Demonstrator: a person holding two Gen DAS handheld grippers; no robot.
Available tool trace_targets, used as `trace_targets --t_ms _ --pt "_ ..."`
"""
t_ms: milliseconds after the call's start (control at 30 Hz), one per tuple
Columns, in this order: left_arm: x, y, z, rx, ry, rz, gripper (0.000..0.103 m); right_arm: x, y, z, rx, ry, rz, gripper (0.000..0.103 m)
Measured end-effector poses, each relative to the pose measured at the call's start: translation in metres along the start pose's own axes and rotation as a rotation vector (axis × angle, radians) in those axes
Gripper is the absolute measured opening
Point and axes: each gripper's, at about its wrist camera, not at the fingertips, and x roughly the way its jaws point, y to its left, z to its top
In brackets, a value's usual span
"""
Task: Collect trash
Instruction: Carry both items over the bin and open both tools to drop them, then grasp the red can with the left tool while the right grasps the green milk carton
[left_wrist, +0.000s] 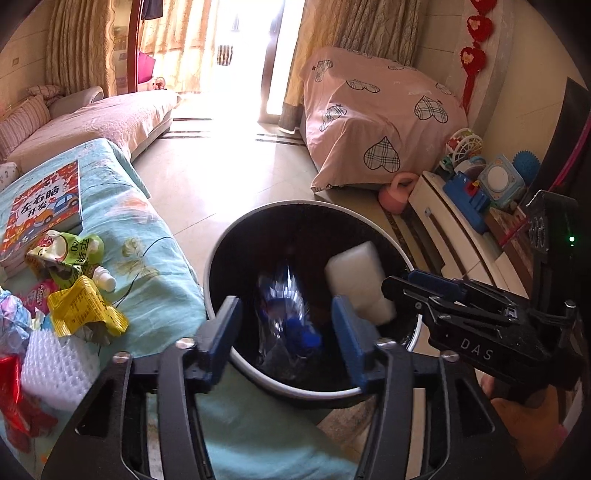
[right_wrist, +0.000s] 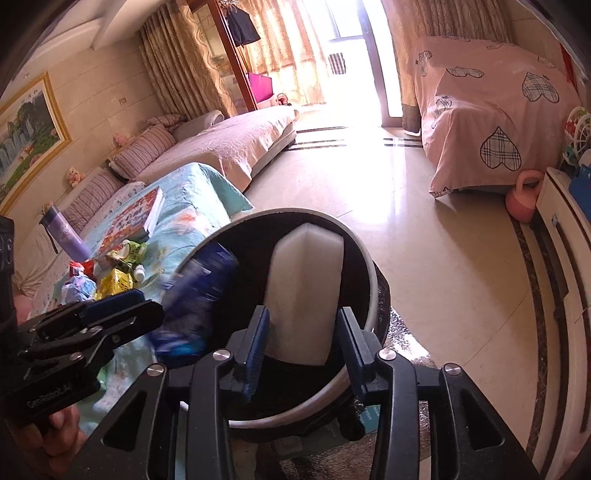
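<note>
Two tools over black trash bin (left_wrist: 221, 258), frame centre. Left tool (left_wrist: 286, 328) spread, blurred blue wrapper (left_wrist: 284, 310) loose between jaws, inside bin. Right tool (right_wrist: 303, 347) spread, white foam block (right_wrist: 306, 288) between pads; contact unclear. More trash (left_wrist: 85, 306) on teal-covered surface (left_wrist: 155, 258), left.

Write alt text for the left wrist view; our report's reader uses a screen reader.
The left hand-held gripper stands open over a black bin, a blurred blue wrapper dropping in beside a white foam block. More trash lies on the blue-covered table at left.
</note>
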Motion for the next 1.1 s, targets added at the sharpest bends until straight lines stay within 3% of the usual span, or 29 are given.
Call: trace_targets --t_ms 33,133,233,367,700,1100 --pt "-0.003 0.001 -0.002 -0.003 -0.005 -0.003 0.059 -0.001 -0.001 -0.001 0.007 -0.004 0.010 0.054" --pt "-0.012 0.006 -0.007 -0.010 -0.014 -0.003 0.059 -0.005 0.000 -0.003 0.016 -0.014 0.023 0.058" --pt "-0.027 0.012 -0.018 -0.017 -0.036 0.008 0.062 -0.014 0.004 -0.008 0.028 -0.041 0.047 0.073" --pt "-0.048 0.027 -0.038 -0.053 -0.052 0.016 0.063 -0.025 0.017 -0.016 0.033 -0.071 0.080 0.080" --pt "-0.111 0.078 -0.087 -0.154 -0.100 0.069 0.063 -0.036 0.069 -0.042 0.025 -0.066 0.191 0.084" --pt "-0.161 0.150 -0.141 -0.282 -0.113 0.196 0.063 -0.017 0.151 -0.087 -0.077 0.042 0.300 0.085"
